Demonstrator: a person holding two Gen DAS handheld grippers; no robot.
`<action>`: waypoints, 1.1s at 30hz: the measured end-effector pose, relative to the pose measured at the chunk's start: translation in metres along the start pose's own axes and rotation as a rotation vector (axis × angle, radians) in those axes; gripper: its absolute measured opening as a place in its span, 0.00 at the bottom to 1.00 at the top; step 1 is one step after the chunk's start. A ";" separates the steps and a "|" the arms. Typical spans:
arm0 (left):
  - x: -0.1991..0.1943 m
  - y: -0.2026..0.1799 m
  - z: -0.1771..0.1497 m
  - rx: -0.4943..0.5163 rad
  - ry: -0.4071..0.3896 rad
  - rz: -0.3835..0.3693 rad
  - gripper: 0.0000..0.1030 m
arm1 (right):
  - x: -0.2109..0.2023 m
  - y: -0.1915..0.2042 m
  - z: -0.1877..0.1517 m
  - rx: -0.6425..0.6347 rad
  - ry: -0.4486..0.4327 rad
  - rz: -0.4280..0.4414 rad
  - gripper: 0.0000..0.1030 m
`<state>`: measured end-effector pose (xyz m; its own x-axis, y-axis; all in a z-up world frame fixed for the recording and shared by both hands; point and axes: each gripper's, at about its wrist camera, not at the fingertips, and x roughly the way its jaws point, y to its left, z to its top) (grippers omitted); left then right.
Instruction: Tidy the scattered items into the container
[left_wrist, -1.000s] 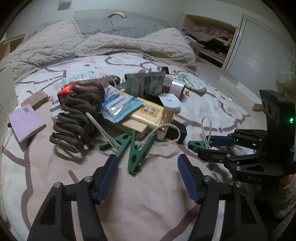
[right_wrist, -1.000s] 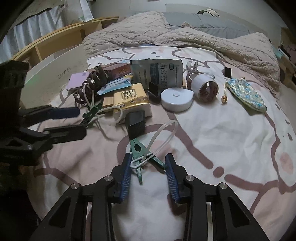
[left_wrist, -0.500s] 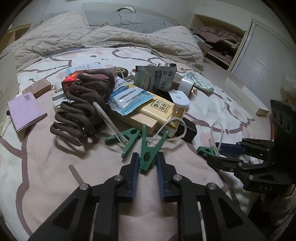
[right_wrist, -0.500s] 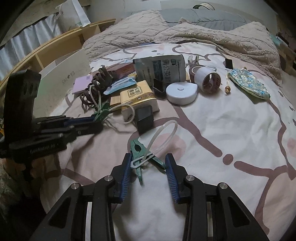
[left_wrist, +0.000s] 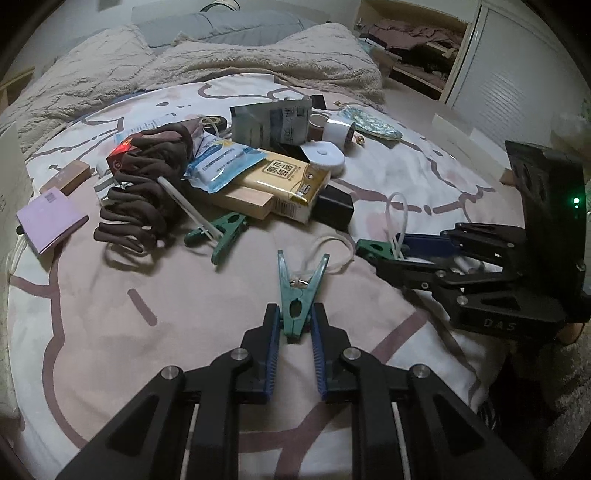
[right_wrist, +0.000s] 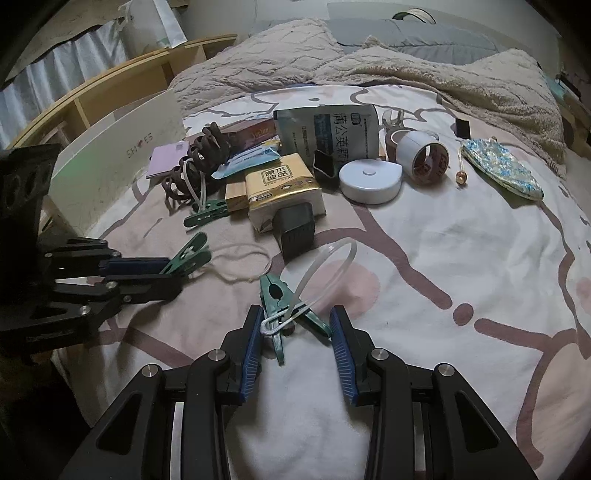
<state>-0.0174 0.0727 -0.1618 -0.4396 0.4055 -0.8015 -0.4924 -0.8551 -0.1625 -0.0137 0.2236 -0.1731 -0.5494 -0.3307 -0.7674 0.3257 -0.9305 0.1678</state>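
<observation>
My left gripper (left_wrist: 293, 330) is shut on the tail of a green clothes peg (left_wrist: 297, 291) with a string loop, held just above the bedsheet; the peg also shows in the right wrist view (right_wrist: 188, 254). My right gripper (right_wrist: 295, 330) grips a second green peg (right_wrist: 275, 310) with a clear plastic loop (right_wrist: 328, 269), its pads against the peg's spread handles. A third green peg (left_wrist: 221, 230) lies by the pile. A white shoe box (right_wrist: 110, 155) stands at the left.
A pile lies on the bed: brown cord bundle (left_wrist: 144, 192), yellow tissue pack (left_wrist: 291, 181), black charger (right_wrist: 297, 229), white round case (right_wrist: 369, 175), tape roll (right_wrist: 424, 155), blue pouch (right_wrist: 340, 129), purple card (left_wrist: 48, 218), floral purse (right_wrist: 502, 170). Beige blanket (right_wrist: 406, 62) behind.
My left gripper closed on the green peg a second ago and has since drawn it back from the pile toward me. The right gripper keeps its hold on its peg.
</observation>
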 end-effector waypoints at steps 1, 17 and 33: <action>0.001 0.000 0.000 0.001 -0.002 0.002 0.17 | 0.001 0.000 0.000 -0.003 -0.003 0.000 0.36; 0.013 0.007 -0.007 -0.052 -0.022 -0.009 0.17 | 0.004 -0.004 -0.002 0.003 -0.017 0.016 0.37; 0.012 -0.001 -0.004 -0.021 -0.085 0.004 0.34 | 0.005 0.000 -0.004 0.007 -0.060 -0.021 0.37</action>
<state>-0.0189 0.0775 -0.1735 -0.5039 0.4276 -0.7504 -0.4752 -0.8628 -0.1725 -0.0132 0.2221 -0.1795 -0.6009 -0.3197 -0.7326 0.3083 -0.9383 0.1566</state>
